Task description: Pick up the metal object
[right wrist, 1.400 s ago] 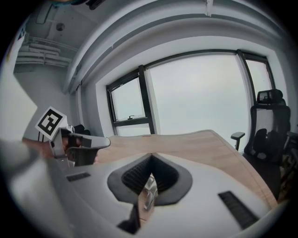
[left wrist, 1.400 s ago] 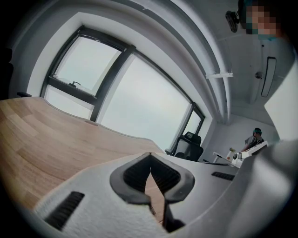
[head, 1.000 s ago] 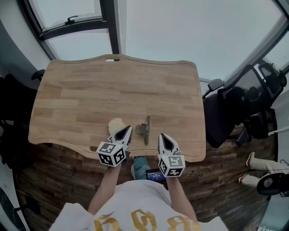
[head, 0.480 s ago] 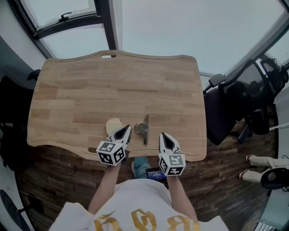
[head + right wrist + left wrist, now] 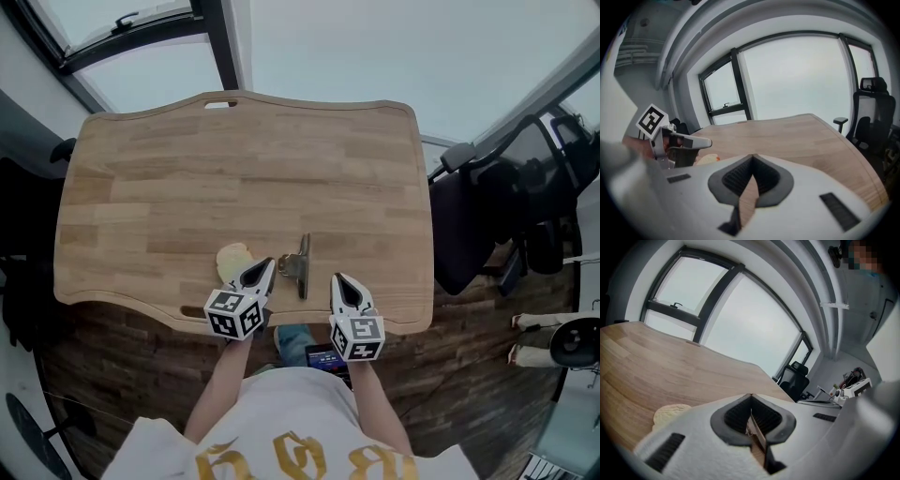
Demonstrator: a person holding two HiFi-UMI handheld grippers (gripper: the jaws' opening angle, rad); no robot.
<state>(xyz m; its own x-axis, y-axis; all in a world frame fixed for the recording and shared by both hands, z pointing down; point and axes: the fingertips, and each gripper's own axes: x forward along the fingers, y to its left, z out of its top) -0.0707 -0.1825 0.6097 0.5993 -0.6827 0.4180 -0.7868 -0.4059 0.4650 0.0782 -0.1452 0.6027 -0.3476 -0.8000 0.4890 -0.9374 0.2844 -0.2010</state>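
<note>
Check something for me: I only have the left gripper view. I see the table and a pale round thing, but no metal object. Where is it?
Observer: The head view shows the metal object lying on the table near its front edge, just right of the left gripper.
Operator: And the right gripper?
Observer: The right gripper is on the metal object's other side. Its fingers are together with nothing between them.
</note>
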